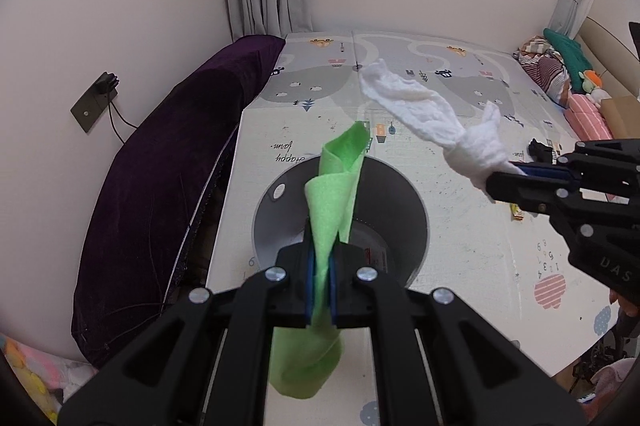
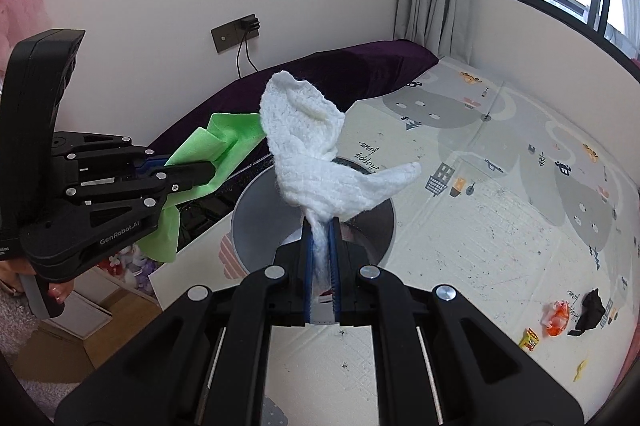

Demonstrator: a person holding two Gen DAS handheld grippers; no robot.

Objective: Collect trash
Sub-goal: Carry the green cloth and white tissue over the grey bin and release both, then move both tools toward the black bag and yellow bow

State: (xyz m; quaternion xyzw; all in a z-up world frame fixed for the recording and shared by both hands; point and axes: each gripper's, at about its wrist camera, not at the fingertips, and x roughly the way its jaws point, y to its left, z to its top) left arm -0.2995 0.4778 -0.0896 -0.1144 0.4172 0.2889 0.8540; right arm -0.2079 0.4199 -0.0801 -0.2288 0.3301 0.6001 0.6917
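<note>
Your right gripper (image 2: 320, 246) pinches a white cloth (image 2: 312, 153) above the grey bin (image 2: 256, 209); your left gripper (image 2: 212, 167) clamps a green cloth (image 2: 224, 137).

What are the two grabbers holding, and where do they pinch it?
Left gripper pinches the green cloth around its middle. Right gripper pinches the white cloth at its bunched lower end.

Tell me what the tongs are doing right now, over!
Left tongs shut on green cloth. Right tongs shut on white cloth. Both above the gray bin. Small wrappers on the mat; nothing blocking, over.
</note>
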